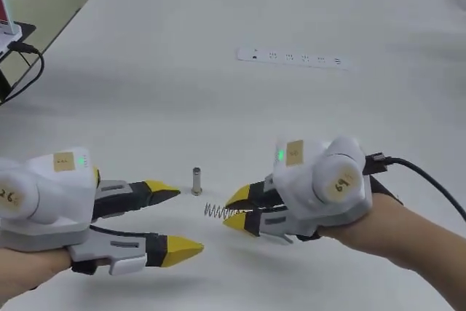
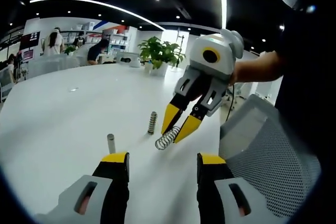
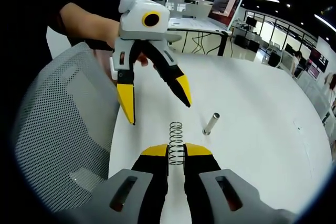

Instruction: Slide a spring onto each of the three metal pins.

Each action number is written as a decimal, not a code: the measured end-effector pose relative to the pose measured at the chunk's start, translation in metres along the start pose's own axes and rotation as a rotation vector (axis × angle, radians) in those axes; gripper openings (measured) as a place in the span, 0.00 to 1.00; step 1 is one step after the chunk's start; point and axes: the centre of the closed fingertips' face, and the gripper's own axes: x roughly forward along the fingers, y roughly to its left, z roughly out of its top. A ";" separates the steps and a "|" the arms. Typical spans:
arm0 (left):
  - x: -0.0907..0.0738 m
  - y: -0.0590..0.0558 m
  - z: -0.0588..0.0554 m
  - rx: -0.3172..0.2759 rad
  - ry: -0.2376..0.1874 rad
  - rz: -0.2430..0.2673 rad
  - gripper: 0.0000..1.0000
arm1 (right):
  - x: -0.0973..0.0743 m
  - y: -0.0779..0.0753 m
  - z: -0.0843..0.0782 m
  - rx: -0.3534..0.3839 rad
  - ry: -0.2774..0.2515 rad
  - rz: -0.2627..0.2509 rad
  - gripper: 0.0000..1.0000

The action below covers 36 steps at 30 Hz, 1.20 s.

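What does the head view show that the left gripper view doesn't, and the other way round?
Head view's own: a white power strip farther back on the table, and a black cable at the left edge. Left gripper view's own: a pin with a spring on it, a potted plant, a mesh chair back. Shared: the right gripper shut on a loose spring, the bare pin, the open left gripper, the table.
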 end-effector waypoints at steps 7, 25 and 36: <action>0.009 -0.007 0.005 0.008 -0.005 -0.048 0.34 | -0.006 0.005 0.002 -0.023 -0.017 0.009 0.07; 0.026 -0.019 0.022 0.043 -0.050 -0.134 0.09 | -0.020 0.006 0.010 -0.050 -0.070 0.021 0.07; 0.027 -0.024 0.026 0.057 -0.055 -0.159 0.05 | -0.023 0.009 0.010 -0.086 -0.072 0.040 0.07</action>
